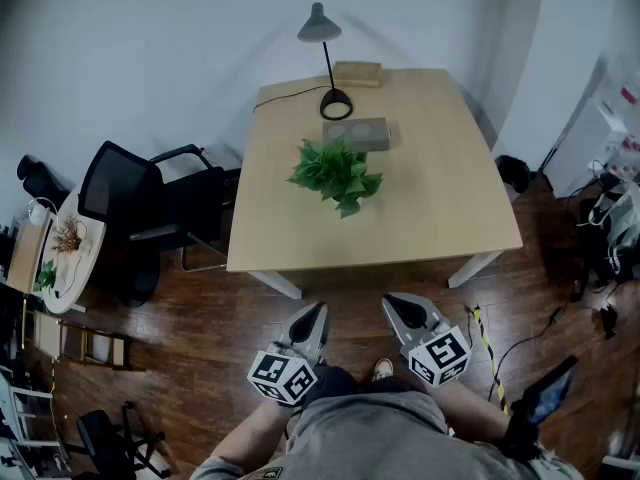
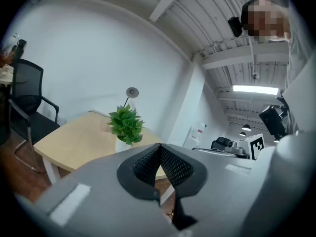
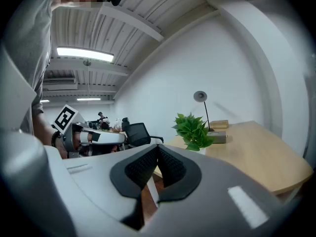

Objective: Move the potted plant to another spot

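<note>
on the counter, near its middle, the potted plant stands upright, straight ahead of you and well apart from both tools. your left gripper and right gripper hang over the wooden floor, jaws together and empty. the left looks slightly nearer. a desk lamp and a grey block stand just behind the plant.

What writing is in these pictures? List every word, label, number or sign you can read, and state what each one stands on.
No legible text in any view.
Cube on the left gripper: black-and-white square markers, patterns only, no letters or digits.
Cube on the right gripper: matching square markers, again no letters.
Small red-and-white wall sign: too small to read.
</note>
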The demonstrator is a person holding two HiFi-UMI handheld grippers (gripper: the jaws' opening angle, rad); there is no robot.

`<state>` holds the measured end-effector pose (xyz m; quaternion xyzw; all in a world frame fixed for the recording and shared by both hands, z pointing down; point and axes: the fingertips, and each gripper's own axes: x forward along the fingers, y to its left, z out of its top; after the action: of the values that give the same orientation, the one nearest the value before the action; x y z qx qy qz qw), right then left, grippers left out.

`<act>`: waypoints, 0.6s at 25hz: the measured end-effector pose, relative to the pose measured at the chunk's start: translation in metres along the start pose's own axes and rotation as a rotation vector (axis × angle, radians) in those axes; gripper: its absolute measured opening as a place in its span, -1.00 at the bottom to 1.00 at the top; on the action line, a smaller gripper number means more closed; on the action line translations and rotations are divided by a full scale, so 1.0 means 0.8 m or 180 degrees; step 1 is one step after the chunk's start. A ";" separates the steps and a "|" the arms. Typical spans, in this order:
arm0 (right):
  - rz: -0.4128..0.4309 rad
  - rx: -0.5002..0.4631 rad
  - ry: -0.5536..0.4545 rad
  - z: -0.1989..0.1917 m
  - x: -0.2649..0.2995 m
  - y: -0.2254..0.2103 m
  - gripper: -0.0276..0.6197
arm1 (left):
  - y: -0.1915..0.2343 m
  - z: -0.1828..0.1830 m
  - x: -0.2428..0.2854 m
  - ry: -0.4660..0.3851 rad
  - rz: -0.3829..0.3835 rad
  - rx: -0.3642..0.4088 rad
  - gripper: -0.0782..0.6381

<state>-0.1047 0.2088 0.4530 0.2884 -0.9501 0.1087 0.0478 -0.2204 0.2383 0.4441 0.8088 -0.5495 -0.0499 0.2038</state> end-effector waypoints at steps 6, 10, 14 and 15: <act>-0.0092 0.0003 0.0060 0.004 0.069 -0.070 -0.90 | 0.062 0.015 0.081 0.0076 0.0013 -0.0024 -0.78; -0.0206 0.0014 0.0174 -0.002 0.122 -0.109 -0.90 | 0.115 0.018 0.131 0.0193 -0.0030 -0.0018 -0.78; -0.0325 -0.0129 0.0339 -0.010 0.176 -0.143 -0.90 | 0.171 0.016 0.178 0.0409 -0.0101 0.0195 -0.78; -0.0349 -0.0177 0.0390 -0.015 0.189 -0.153 -0.90 | 0.186 0.012 0.190 0.0468 -0.0117 0.0235 -0.78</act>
<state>-0.1616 0.0314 0.5095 0.3314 -0.9308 0.0969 0.1198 -0.2931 0.0506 0.5142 0.8272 -0.5195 0.0262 0.2127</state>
